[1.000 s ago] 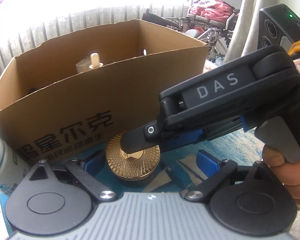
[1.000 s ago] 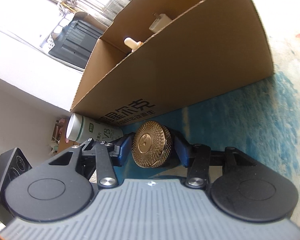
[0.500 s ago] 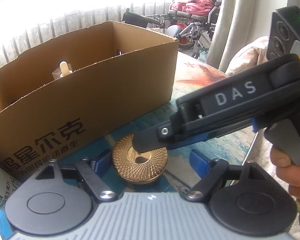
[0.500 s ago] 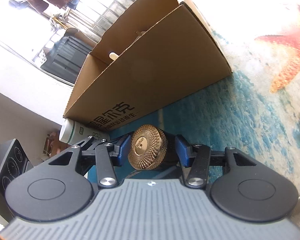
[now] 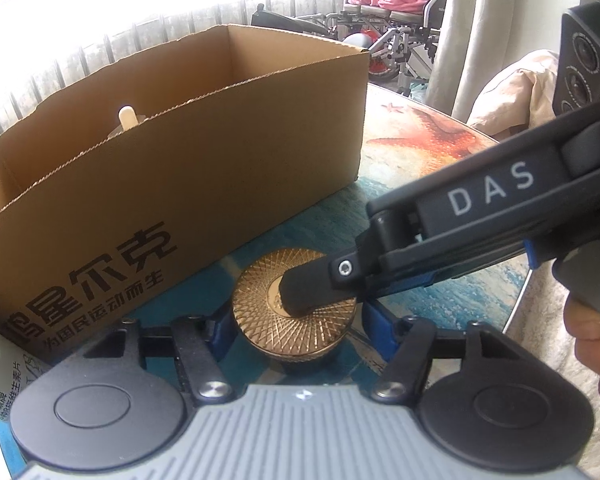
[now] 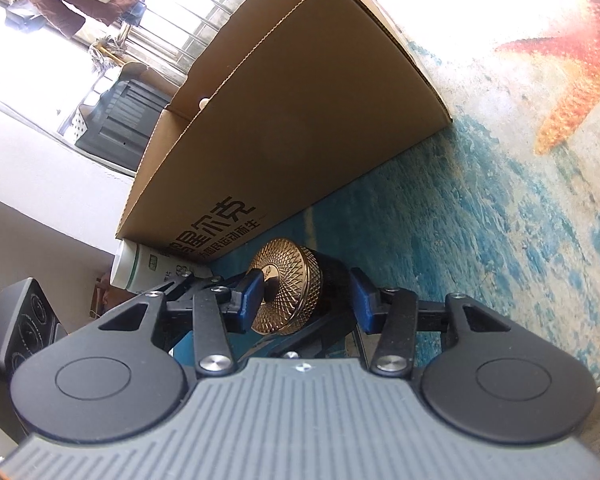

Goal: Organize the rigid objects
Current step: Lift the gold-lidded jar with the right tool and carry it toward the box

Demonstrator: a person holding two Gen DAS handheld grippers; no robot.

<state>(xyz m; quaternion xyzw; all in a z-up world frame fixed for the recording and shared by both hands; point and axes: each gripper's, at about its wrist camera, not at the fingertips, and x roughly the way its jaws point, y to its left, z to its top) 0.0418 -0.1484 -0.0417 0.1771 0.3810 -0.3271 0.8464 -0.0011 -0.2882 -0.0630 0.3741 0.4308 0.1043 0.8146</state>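
Right gripper, a black linkage with blue padded fingers, clamps top and bottom on a squat round jar with a gold, finely cross-hatched metal lid and dark body, one finger pressing the smooth centre disc of the lid. Left gripper stands with its blue pads spread on either side of the jar, gripping nothing. The jar sits just in front of a long brown corrugated cardboard box with black printed characters, on a glossy ocean-and-starfish printed table top. Inside the box, a cream rounded stick-like tip shows above the wall. A white-and-green cylindrical bottle lies against the box's corner.
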